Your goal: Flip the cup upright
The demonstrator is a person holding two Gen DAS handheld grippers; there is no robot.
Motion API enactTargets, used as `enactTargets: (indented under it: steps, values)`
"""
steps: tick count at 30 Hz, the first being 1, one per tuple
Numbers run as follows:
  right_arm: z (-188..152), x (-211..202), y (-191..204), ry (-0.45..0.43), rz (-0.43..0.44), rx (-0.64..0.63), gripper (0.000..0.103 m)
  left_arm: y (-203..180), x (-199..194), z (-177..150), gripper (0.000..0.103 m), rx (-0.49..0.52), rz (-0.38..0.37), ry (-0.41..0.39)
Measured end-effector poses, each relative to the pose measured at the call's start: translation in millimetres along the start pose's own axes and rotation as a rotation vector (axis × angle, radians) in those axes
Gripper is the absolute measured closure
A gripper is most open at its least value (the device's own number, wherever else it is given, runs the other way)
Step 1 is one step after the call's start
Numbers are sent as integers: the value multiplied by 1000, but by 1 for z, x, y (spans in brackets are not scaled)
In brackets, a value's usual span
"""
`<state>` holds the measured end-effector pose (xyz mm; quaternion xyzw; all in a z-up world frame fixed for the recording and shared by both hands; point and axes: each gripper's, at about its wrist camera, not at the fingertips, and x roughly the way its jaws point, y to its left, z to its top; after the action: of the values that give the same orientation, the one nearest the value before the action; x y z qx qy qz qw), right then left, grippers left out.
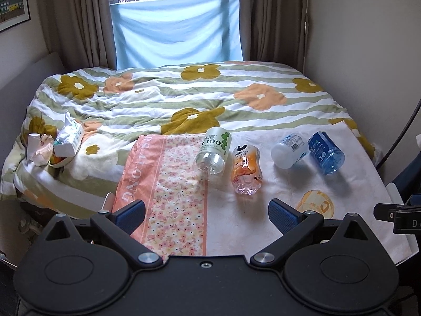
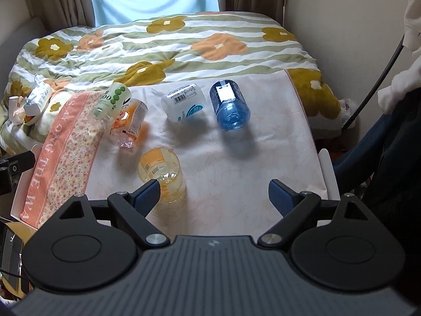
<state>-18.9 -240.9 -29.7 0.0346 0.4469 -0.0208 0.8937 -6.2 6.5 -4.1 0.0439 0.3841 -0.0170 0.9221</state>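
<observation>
We hold both claws wide apart, gripping nothing. The right claw (image 2: 214,193) hovers over the white cloth (image 2: 236,152); the yellow cup (image 2: 160,173) stands just ahead of its left finger (image 2: 147,197), which overlaps the cup's near side, though we cannot tell if they touch. Farther ahead lie 4 cups on their sides: green-dotted cup (image 2: 113,102), orange cup (image 2: 130,125), white cup (image 2: 184,102), blue cup (image 2: 230,104). Ahead of the left claw (image 1: 206,217) we see the green-dotted and orange ones, slightly right of centre.
</observation>
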Motion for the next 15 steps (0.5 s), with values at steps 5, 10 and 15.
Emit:
enactTargets:
  steps: [5,10,15]
  values:
    - [1,0,0,1,-1,0,0,-1,-1,0,1,7,1,-5]
    - [1,0,1,3,-2,1,0,-1,-1,0,1,8,-1,-4]
    - [1,0,1,2,-4,2,0,-2,-1,1,1,10,-3,-6]
